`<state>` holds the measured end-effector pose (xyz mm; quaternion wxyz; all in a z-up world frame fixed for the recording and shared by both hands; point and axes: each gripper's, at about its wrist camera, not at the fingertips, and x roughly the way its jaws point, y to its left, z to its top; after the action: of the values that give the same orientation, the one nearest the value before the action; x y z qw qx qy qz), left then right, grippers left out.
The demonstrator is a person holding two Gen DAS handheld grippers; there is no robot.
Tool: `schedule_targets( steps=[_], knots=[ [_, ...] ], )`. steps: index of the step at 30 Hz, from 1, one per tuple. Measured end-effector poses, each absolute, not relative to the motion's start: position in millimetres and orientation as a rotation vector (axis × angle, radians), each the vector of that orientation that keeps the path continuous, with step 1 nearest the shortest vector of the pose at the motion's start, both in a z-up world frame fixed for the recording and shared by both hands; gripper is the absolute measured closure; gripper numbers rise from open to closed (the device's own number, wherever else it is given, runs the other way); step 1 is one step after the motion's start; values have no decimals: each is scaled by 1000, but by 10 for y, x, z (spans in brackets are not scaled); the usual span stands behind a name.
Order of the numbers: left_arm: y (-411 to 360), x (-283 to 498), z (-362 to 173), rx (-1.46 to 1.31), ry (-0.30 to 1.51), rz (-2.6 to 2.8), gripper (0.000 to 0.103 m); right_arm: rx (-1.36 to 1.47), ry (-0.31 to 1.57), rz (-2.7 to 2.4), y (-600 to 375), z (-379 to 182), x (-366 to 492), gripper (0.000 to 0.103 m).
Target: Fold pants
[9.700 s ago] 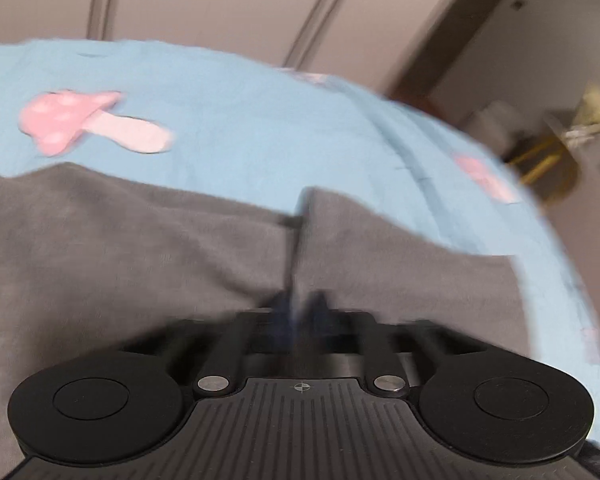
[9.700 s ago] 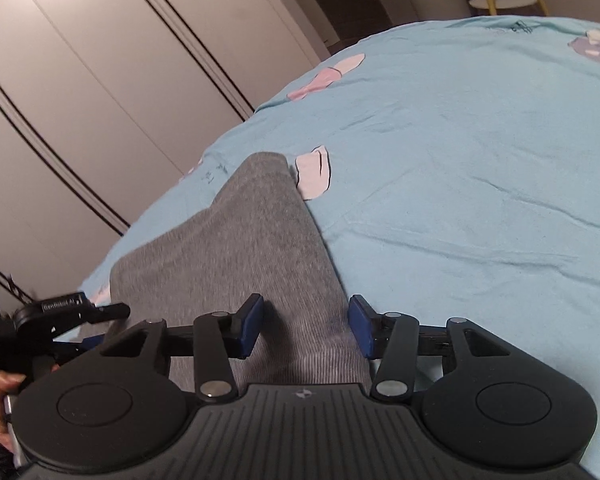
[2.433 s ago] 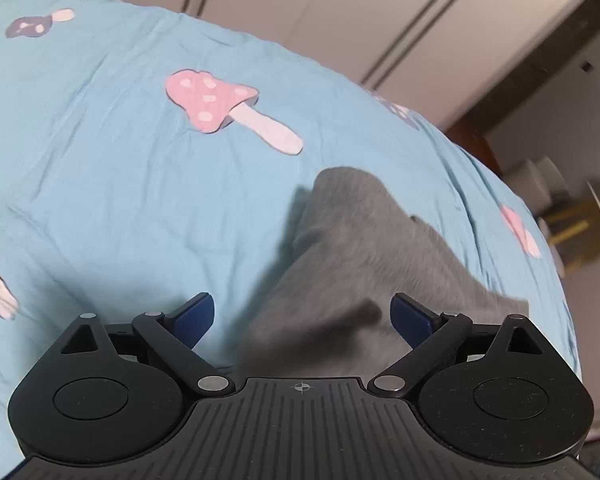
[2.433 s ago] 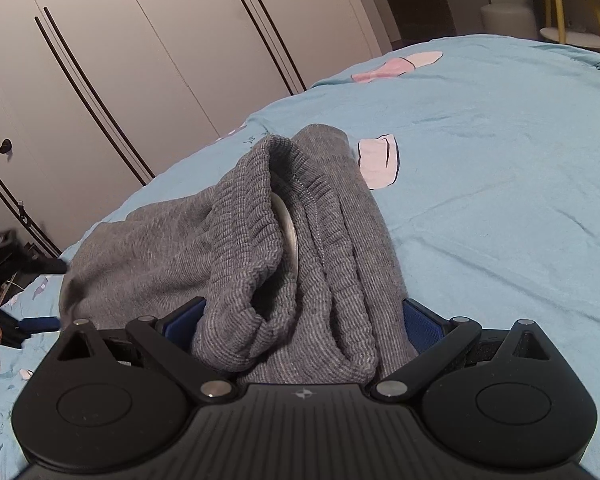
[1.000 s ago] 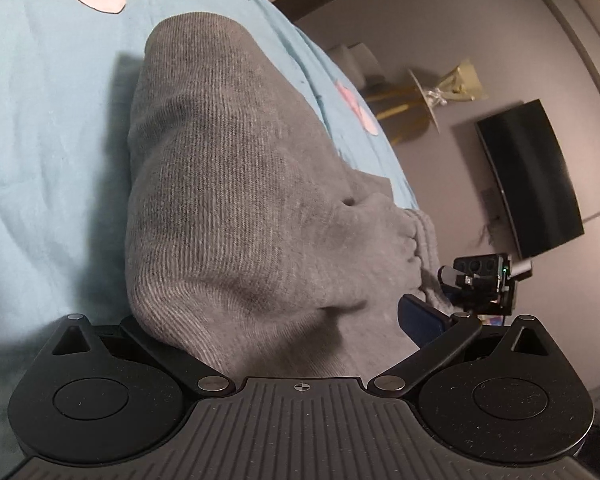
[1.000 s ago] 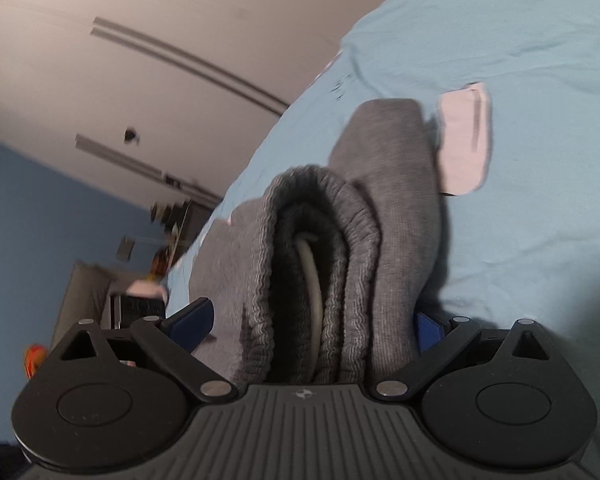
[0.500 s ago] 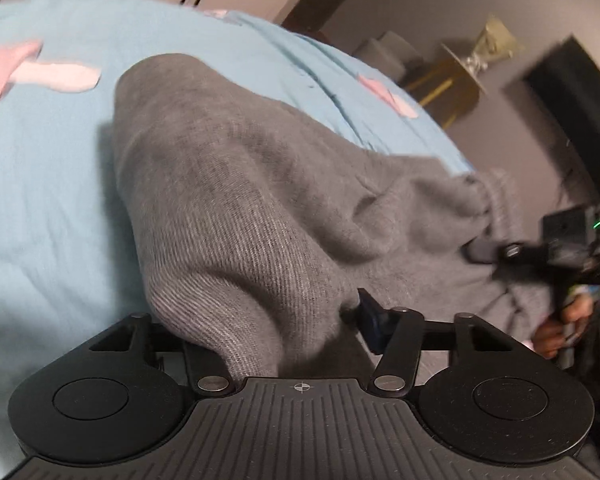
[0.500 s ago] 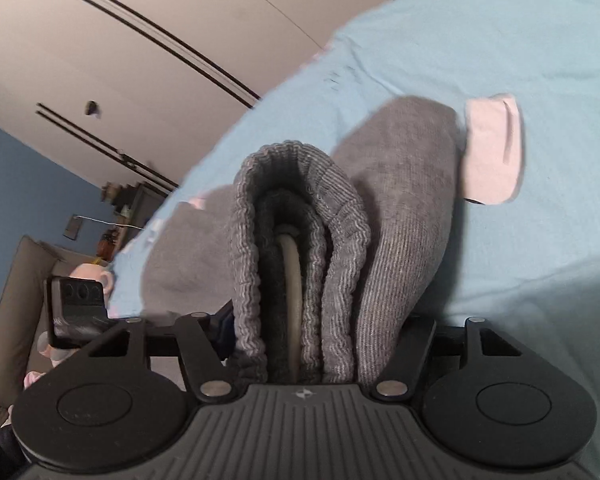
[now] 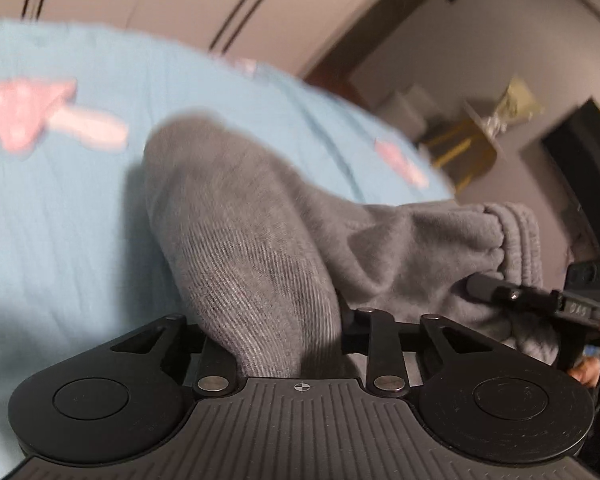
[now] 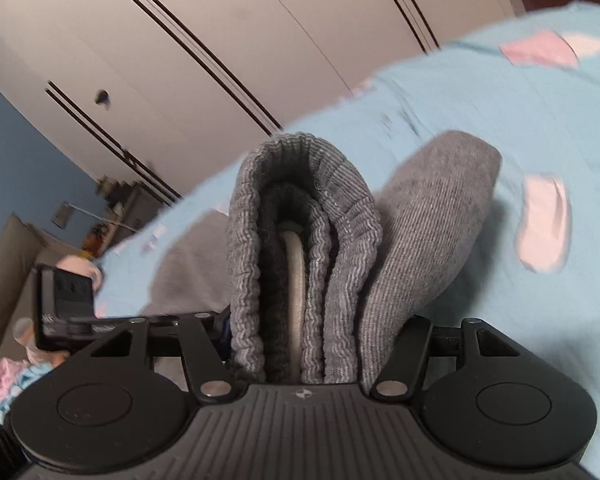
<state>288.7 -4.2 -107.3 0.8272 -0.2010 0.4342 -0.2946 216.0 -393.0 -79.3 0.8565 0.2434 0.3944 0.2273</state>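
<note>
A bed (image 9: 60,208) covered by a light blue sheet (image 10: 520,120) printed with pink mushrooms (image 9: 24,116) carries everything. Grey pants (image 9: 240,216) lie directly on it, partly lifted off the sheet in bunched folds.

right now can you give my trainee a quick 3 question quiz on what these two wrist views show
1. True or false: the left tongs are shut on a fold of the grey pants.
2. Multiple choice: which part of the pants do the right tongs pinch? A) a bare leg cuff B) the ribbed waistband with its pale drawstring C) a pocket flap
3. Fill in: the pants lie on a light blue sheet printed with pink ____.

Key: 1 true; 2 B; 3 mushrooms.
</note>
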Motion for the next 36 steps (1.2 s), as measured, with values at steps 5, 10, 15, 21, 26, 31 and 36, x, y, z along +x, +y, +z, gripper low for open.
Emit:
schedule_targets(
  steps=[5,10,15,21,26,31,36],
  knots=[
    [135,3096,-692,-440,781,-571,78,543,724,484,-3808,-540,2565,43],
    [283,3331,-640,-469,755,-495,75,571,652,499,-3659,-461,3005,43],
    [438,3516,-1098,-348,906,-56,24,348,769,243,-3531,-649,3452,14],
    [625,3119,-1211,-410,873,-15,13,141,654,36,-3512,-607,3146,5],
    [348,2832,-1112,-359,832,-125,6,140,568,123,-3292,-576,2817,3],
    [26,2818,-1291,-125,925,-35,4,-61,697,6,-3069,-937,2935,3],
    [265,2760,-1195,-39,939,240,5,-150,676,-30,-3064,-885,2794,3]
  ],
)
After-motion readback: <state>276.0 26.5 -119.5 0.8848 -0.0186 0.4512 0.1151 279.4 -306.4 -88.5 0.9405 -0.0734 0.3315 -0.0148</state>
